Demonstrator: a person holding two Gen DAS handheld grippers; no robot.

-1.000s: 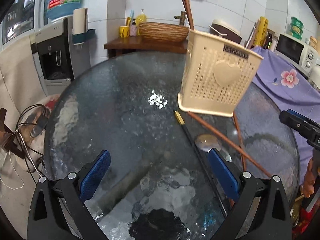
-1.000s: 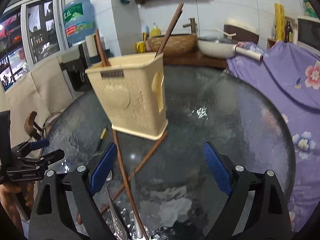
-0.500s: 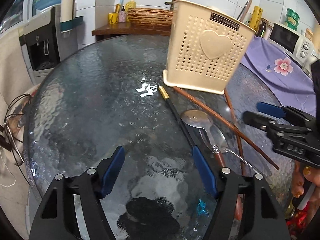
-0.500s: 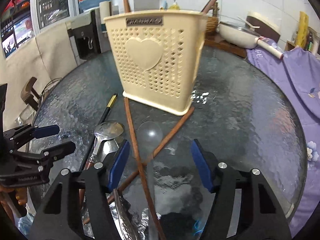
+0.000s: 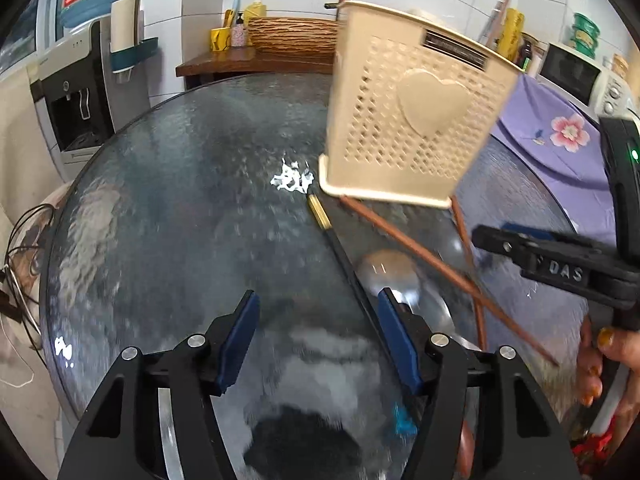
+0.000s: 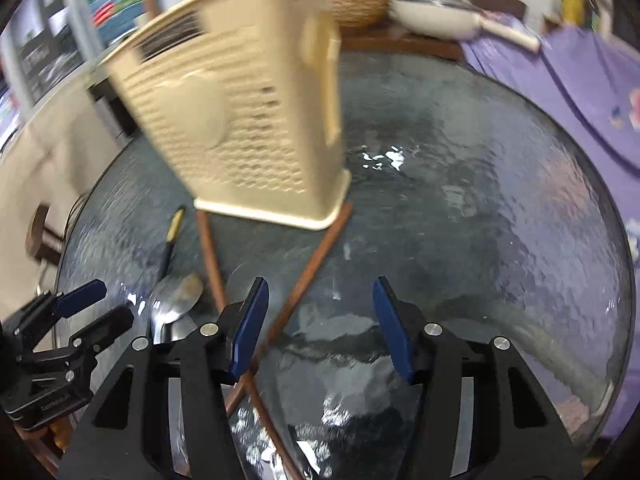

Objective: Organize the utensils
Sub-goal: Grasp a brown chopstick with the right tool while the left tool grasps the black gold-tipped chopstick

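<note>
A cream perforated utensil holder (image 5: 412, 116) stands on the round glass table (image 5: 180, 200), with brown chopsticks sticking out of its top. Two brown chopsticks (image 5: 432, 264) lie crossed on the glass before it, beside a black chopstick with a gold tip (image 5: 320, 216) and metal spoons (image 5: 392, 276). My left gripper (image 5: 318, 332) is open and empty, low over the glass, its right finger by the spoons. My right gripper (image 6: 320, 320) is open and empty above the crossed chopsticks (image 6: 312, 272); the holder (image 6: 244, 128) is ahead of it. Each gripper shows in the other's view.
A wooden side table with a wicker basket (image 5: 292, 34) stands behind the glass table. A water dispenser (image 5: 80, 92) is at the left. A purple flowered cloth (image 5: 560, 136) and a microwave (image 5: 576, 76) are at the right. The table's edge curves close on both sides.
Both grippers have closed in on the utensils lying in front of the holder. Their jaws have narrowed somewhat but stay open. The utensils on the glass have not moved.
</note>
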